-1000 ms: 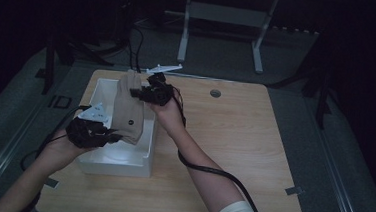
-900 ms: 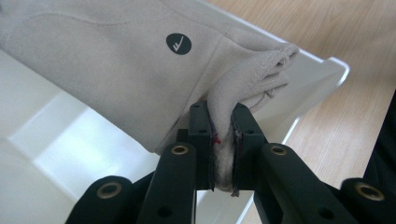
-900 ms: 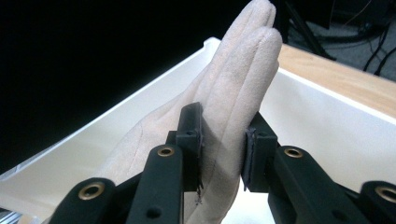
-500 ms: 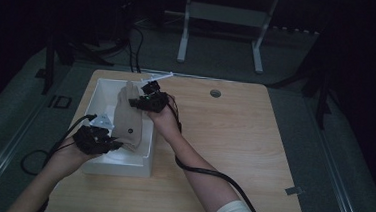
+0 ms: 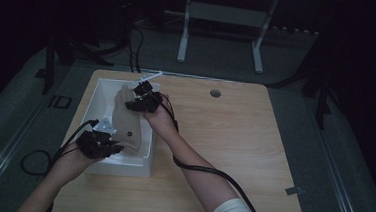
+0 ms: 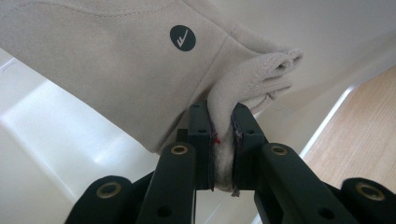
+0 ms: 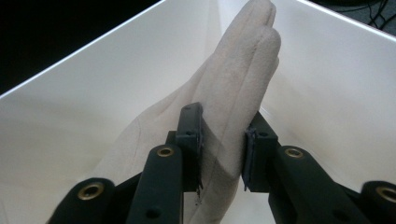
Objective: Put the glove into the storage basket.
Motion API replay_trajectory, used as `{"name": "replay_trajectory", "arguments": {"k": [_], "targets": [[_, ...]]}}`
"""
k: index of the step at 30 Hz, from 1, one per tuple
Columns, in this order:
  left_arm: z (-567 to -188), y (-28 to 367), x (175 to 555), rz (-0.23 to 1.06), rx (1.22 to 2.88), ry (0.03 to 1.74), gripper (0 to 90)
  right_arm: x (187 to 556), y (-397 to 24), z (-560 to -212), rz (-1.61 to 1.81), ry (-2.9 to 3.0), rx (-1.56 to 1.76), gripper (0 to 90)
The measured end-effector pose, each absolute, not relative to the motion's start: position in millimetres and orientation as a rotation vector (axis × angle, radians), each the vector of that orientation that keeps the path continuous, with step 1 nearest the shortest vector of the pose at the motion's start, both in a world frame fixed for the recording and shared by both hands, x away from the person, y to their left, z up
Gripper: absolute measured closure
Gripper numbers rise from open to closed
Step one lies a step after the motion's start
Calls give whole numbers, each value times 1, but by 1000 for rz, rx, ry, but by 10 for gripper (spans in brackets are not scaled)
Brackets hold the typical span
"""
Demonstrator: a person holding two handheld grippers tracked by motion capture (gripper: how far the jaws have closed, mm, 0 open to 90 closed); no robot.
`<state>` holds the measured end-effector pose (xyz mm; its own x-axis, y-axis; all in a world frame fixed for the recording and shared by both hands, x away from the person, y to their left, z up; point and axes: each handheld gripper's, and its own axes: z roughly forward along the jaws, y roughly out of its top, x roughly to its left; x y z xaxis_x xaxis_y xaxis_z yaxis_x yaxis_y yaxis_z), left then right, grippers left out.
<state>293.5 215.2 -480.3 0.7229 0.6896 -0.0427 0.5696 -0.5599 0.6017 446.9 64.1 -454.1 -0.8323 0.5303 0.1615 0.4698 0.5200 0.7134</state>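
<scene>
- High view: a beige garment (image 5: pixel 127 124) is hanging over a white bin (image 5: pixel 96 92) on the counter (image 5: pixel 232 154), stretched between left gripper (image 5: pixel 110 148) and right gripper (image 5: pixel 138 102).
- Left gripper view: jaws are pinching a garment fold.
- Right gripper view: jaws are clamping a thick fold.

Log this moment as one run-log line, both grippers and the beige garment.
left gripper: shut on folded beige fleece garment | right gripper: shut on garment's far end | garment: held over open white rectangular bin | bin: on wooden table
</scene>
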Motion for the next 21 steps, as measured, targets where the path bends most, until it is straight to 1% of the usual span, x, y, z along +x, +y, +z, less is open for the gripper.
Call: {"name": "replay_trajectory", "arguments": {"k": [1,2,3,4,6,8,9,10,11,12,14,15,16,18,21], "targets": [[-480,215,293,263,2327,951,785,447,65,-454,1214,2677,880,695],[-494,209,299,229,2371,1009,668,447,63,-453,1221,2638,902,534],[-497,207,300,238,2383,1022,619,447,62,-452,1234,2620,913,477],[-498,205,300,261,2381,1029,600,447,60,-451,1235,2608,918,470],[-498,205,301,245,2336,1053,516,449,55,-449,1253,2596,917,442],[-496,204,300,262,2317,1056,507,449,51,-447,1267,2597,913,420],[-495,204,300,265,2301,1063,471,449,49,-446,1269,2599,916,401],[-493,203,300,269,2289,1074,460,449,47,-446,1278,2600,914,391],[-491,203,299,270,2271,1071,431,449,45,-445,1294,2597,910,376],[-489,203,299,274,2248,1086,367,449,42,-445,1307,2593,912,358],[-484,202,297,274,2193,1096,302,449,38,-444,1339,2593,922,322],[-482,202,296,268,2173,1100,228,449,37,-444,1347,2596,925,292],[-480,201,295,277,2168,1100,174,449,35,-444,1355,2602,914,275],[-477,200,294,307,2150,1098,148,448,31,-445,1377,2611,897,218],[-472,201,294,337,2100,1103,148,447,27,-444,1423,2608,897,201]]}}
